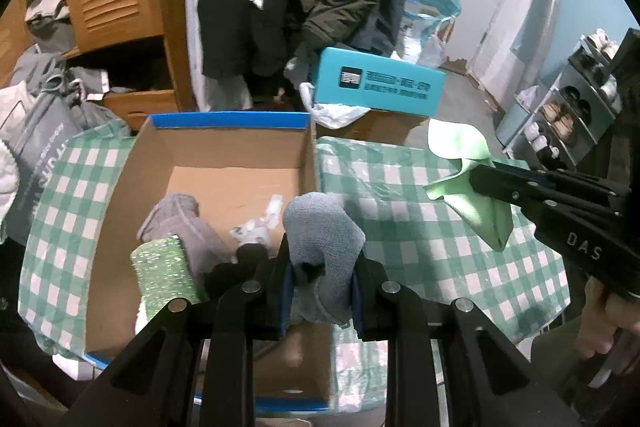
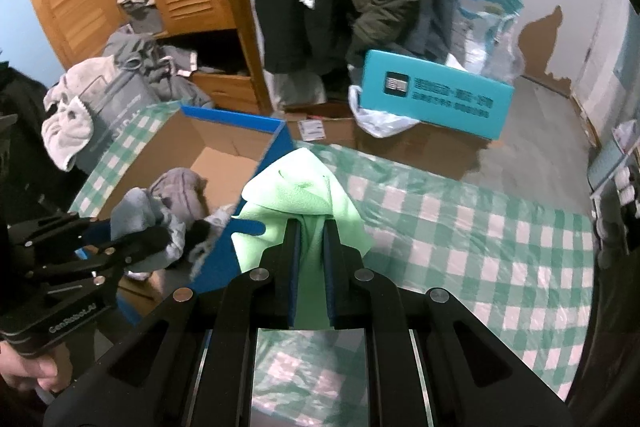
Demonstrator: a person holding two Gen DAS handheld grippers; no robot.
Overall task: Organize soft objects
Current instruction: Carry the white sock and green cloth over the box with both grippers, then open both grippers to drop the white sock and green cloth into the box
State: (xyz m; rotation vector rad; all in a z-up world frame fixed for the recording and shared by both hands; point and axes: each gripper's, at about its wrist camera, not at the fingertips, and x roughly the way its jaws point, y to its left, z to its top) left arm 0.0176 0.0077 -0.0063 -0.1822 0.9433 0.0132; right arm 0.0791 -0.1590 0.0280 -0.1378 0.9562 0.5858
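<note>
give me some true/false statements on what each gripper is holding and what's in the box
1. The left gripper is shut on a grey fleece cloth. True.
2. The right gripper is open with nothing in it. False: it is shut on a light green cloth.
3. The cardboard box has nothing in it. False: it holds a green sponge and a grey towel, among other things.
4. The box stands on a green and white checked tablecloth. True.
5. The green cloth lies flat on the tablecloth. False: it hangs from the right gripper, above the cloth.
</note>
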